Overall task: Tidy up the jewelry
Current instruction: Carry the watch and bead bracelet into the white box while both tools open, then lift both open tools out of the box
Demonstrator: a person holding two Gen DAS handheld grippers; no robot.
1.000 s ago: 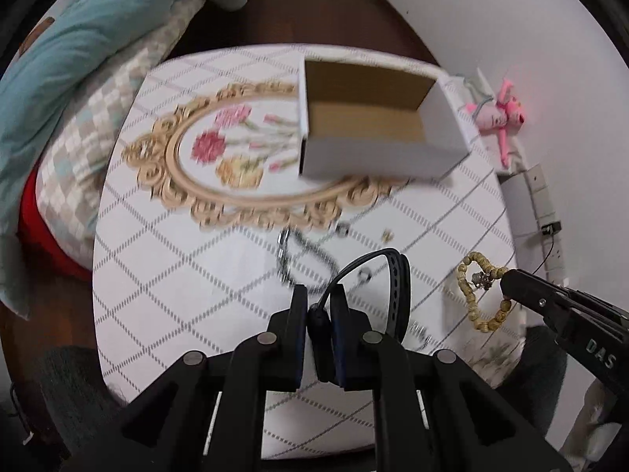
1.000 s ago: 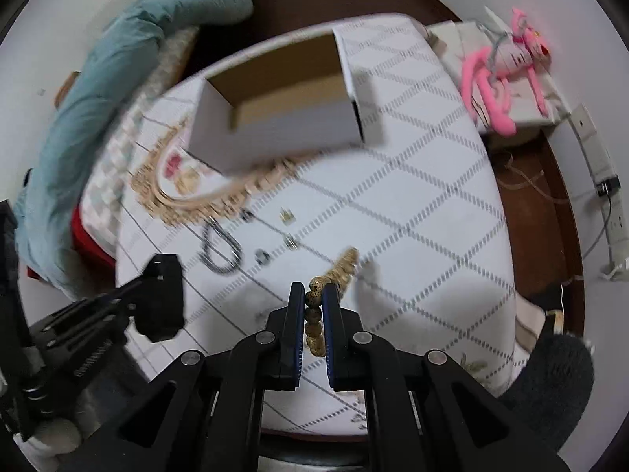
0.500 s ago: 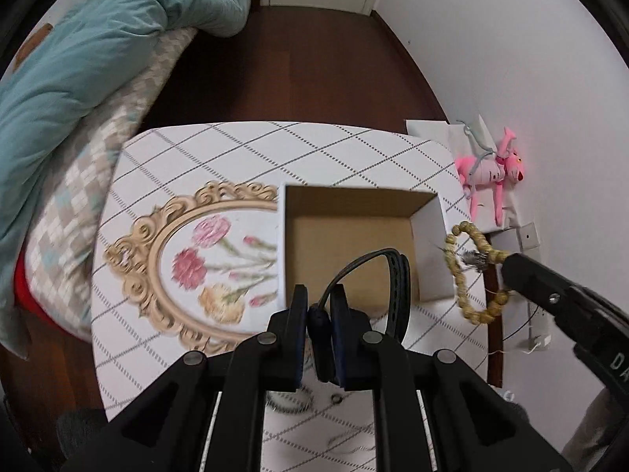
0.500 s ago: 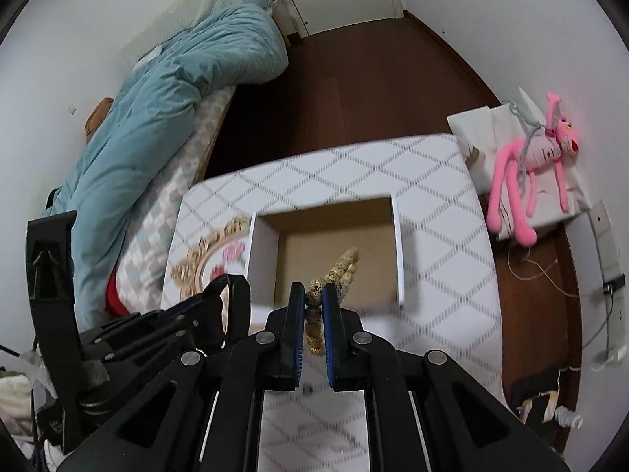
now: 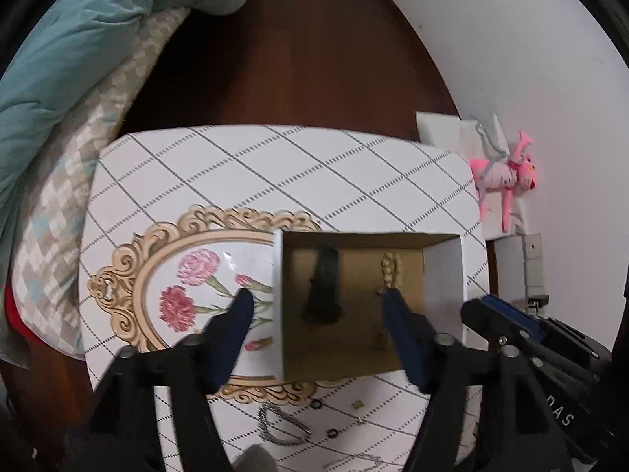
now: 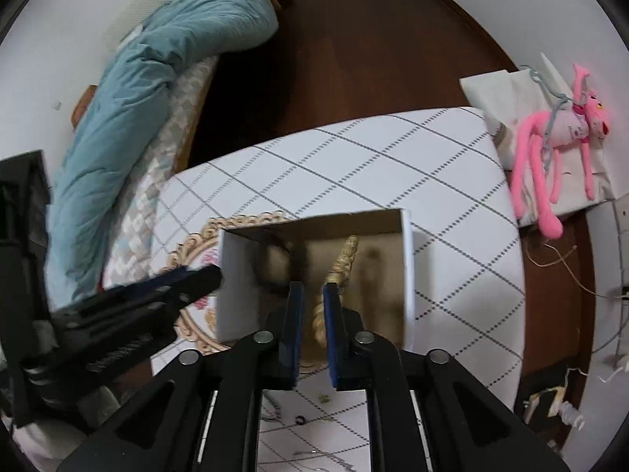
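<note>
Cardboard box [image 5: 442,275] under both tongs holds black band [image 5: 323,287] and bead bracelet [image 6: 342,271]; left gripper [image 5: 314,306] wide open, right gripper [image 6: 312,295] slightly parted, bracelet between the jaws; chain [image 5: 281,426] and small pieces nearer remain.

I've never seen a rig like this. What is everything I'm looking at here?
Table: 1, white with grey grid and flower oval, centre.
Box: 1, white outside, brown inside, on table.
Band: 1, black, inside box, left.
Beads: 1 strand, tan, inside box, right.
Chain: 1, silver, on table, near side of box.
Rings: 2, dark, beside chain.
Quilt: 1, teal, on bed, left.
Toy: 1, pink, by right wall.
Left tongs: 1, black, open wide above box.
Right tongs: 1, black, beads between them, grip unclear.
</note>
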